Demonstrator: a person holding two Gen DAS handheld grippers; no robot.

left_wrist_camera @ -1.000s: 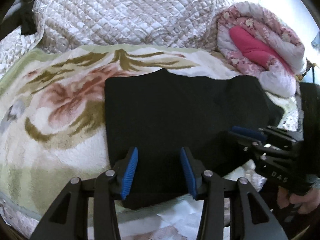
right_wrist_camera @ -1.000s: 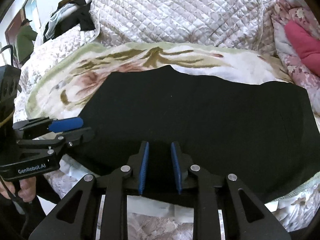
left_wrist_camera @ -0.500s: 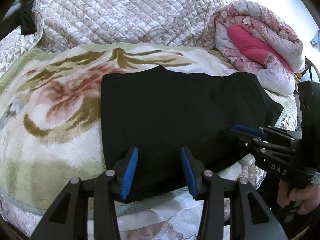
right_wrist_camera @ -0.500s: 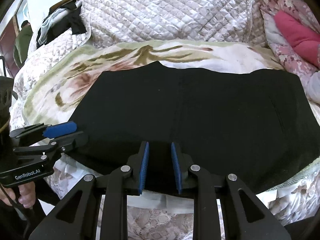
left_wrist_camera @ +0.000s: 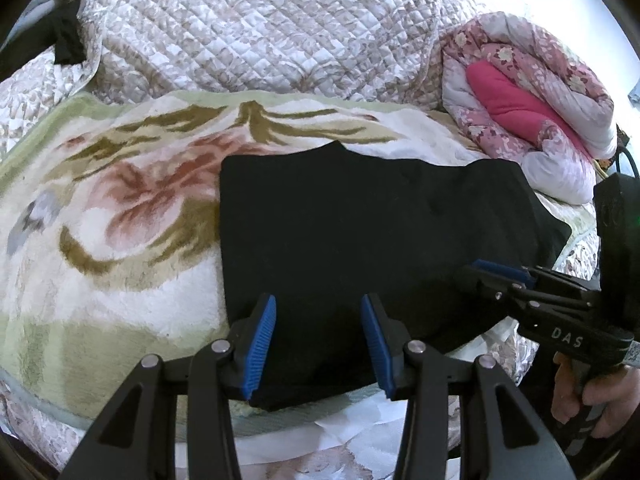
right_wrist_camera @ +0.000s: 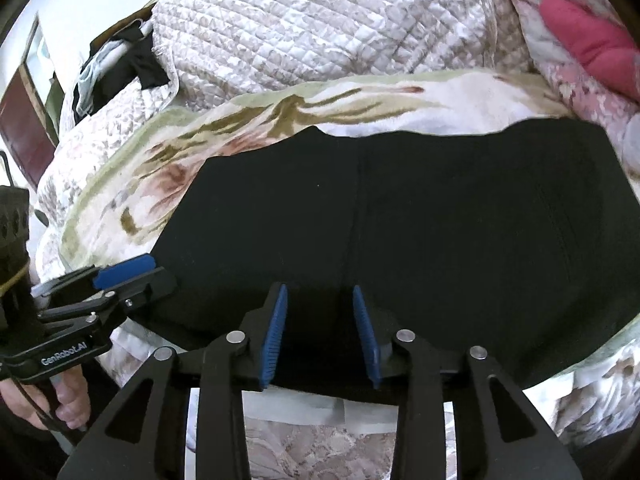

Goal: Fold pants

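Observation:
Black pants (left_wrist_camera: 372, 232) lie folded flat in a wide band on a floral blanket (left_wrist_camera: 120, 216); in the right wrist view the pants (right_wrist_camera: 440, 220) fill the middle. My left gripper (left_wrist_camera: 318, 302) hovers at their near left edge, open, blue pads either side of flat cloth without pinching it. It also shows at the left in the right wrist view as the left gripper (right_wrist_camera: 128, 270). My right gripper (right_wrist_camera: 319, 290) is at the near edge further right; its jaws are opening and the cloth lies loose between them. From the left wrist view the right gripper (left_wrist_camera: 498, 270) shows side-on.
A quilted cream cover (left_wrist_camera: 260, 28) is heaped behind the blanket. A rolled pink floral duvet (left_wrist_camera: 528, 108) lies at the back right. Dark clothes (right_wrist_camera: 120, 72) hang at the back left. A hand (left_wrist_camera: 588, 396) holds the right gripper's handle. The bed's near edge runs just below the pants.
The right gripper's jaws have spread apart from a narrow gap to a wider one. The left gripper keeps the same opening and place.

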